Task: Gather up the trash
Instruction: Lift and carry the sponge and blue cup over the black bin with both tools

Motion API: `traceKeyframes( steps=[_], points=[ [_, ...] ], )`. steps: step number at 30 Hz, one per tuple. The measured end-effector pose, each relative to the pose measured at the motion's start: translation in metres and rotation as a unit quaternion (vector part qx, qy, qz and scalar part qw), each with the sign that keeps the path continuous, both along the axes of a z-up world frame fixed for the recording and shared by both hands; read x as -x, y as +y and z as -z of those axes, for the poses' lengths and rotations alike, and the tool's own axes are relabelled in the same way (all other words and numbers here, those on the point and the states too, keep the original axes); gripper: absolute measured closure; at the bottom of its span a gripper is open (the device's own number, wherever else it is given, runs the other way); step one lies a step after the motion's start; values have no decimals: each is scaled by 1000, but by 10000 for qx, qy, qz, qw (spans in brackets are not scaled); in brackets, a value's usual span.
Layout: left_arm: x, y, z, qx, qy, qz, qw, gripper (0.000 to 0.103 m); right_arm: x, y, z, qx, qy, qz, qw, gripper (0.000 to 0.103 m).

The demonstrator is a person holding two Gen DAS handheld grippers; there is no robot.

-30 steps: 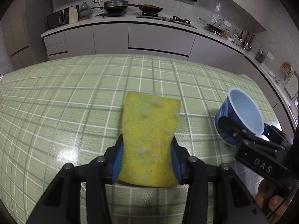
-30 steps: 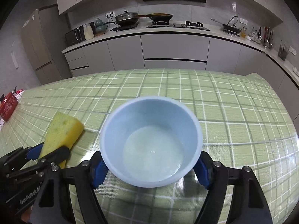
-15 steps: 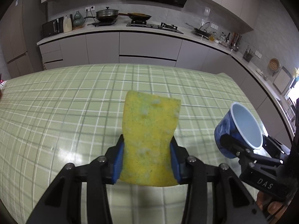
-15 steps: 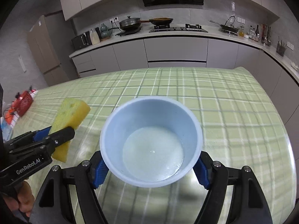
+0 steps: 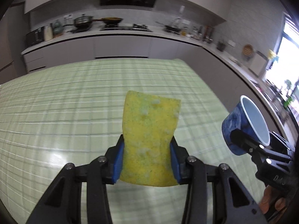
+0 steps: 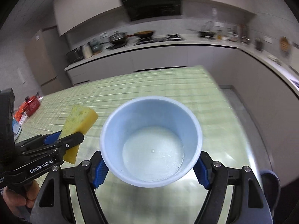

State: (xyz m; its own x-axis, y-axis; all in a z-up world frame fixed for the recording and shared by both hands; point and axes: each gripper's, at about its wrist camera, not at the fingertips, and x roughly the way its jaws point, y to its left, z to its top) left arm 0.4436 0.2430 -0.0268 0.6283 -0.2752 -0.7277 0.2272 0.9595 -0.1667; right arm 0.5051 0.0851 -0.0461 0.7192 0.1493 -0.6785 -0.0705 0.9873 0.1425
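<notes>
Above the green checked table (image 5: 56,112), both pieces were already lifted clear, so the pickup looked done and only the carrying and dropping off remained; no bin showed in either view. Pinched by its sides in the left gripper (image 5: 146,157) was the yellow sponge (image 5: 149,138), worn and speckled with pale patches. Over the table's right edge, the right gripper (image 6: 150,166) clamped the paper cup (image 6: 151,140), blue outside, pale inside, with a thin wet film at the bottom.
</notes>
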Motion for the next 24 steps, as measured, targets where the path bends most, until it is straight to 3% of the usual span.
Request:
traceKeyframes(
  steps=[9,15,20,24],
  points=[
    [51,-98,-7,232,48,1014,9946,59,129,-138,-5,-68,196,1132,9934,25],
    [83,-206,-9,337,97,1581,9868,59,180,-262,10,-151,267,1690,9851,25],
    [96,-329,22,346,362,1617,9856,59,175,-374,80,-430,806,1494,9846,25],
    [91,-394,66,170,647,1241,9900,56,155,-423,139,-442,1207,1066,9860,25]
  ],
)
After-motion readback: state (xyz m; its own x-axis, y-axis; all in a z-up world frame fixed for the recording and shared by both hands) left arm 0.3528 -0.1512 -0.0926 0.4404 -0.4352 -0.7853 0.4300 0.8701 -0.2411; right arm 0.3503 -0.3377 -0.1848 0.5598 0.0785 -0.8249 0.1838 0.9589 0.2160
